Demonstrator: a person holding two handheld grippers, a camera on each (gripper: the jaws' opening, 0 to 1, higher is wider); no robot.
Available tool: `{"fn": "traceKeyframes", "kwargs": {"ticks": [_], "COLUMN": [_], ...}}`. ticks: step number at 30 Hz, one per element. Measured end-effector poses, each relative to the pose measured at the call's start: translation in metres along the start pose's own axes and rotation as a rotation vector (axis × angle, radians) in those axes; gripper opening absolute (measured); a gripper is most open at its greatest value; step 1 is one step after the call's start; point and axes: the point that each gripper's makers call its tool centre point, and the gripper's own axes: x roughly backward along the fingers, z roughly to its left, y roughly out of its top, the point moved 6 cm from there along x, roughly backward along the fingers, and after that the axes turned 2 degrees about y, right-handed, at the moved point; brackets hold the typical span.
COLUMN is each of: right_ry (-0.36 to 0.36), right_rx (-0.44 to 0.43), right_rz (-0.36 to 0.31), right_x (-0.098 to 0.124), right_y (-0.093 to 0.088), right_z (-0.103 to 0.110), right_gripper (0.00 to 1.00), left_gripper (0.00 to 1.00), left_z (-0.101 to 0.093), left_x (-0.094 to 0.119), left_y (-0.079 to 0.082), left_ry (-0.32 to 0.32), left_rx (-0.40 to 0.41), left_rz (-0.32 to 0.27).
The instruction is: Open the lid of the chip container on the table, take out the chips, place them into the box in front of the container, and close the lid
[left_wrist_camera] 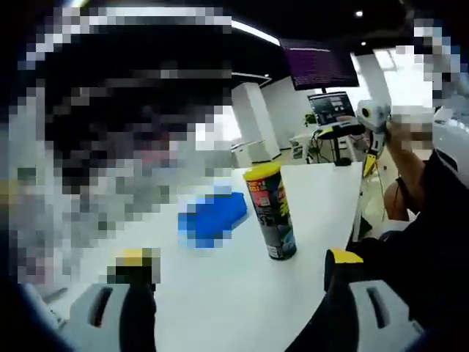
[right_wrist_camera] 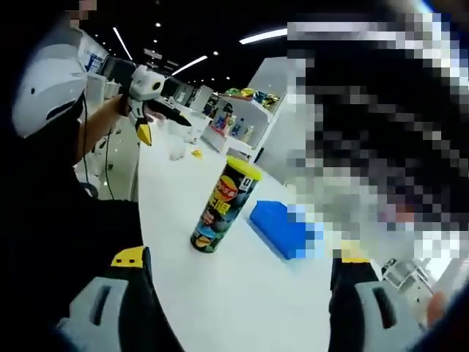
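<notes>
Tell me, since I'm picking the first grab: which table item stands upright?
The chip container, a yellow-lidded tube standing upright; the blue box lies flat beside it.

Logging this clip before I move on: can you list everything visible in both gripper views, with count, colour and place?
Chip container: 1, yellow lid still on, dark printed body, standing upright on the table.
Box: 1, blue, flat on the table beside the container, apart from it.
Table: 1, white, long, running away from both cameras.
Monitors: at least 2, screens lit, on desks in the background of the left gripper view.
Shelves: 1 unit, white, with coloured items too small to identify.
Left gripper: jaws black with yellow tips, apart, holding nothing.
Right gripper: same colours, jaws apart, holding nothing.
</notes>
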Motion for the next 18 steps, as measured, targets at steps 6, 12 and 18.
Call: {"fn": "traceKeyframes", "kwargs": {"ticks": [6, 12, 18], "right_ry": [0.016, 0.031, 0.036], "right_rx": [0.029, 0.035, 0.03], "right_rz": [0.024, 0.014, 0.012], "right_x": [-0.0027, -0.0028, -0.003], "right_y": [-0.0031, -0.002, -0.0049], "right_z": [0.0052, 0.0082, 0.0085], "right_gripper": [0.97, 0.97, 0.97], "left_gripper": [0.95, 0.95, 0.95], "left_z": [-0.0049, -0.0076, -0.0106], "left_x": [0.0026, 0.0041, 0.0038], "left_y": [0.0047, 0.0077, 0.0069], "left_ry": [-0.018, -0.021, -0.034], "left_rx": [-0.009, -0.027, -0.043], "left_rz": [-0.016, -0.023, -0.019]}}
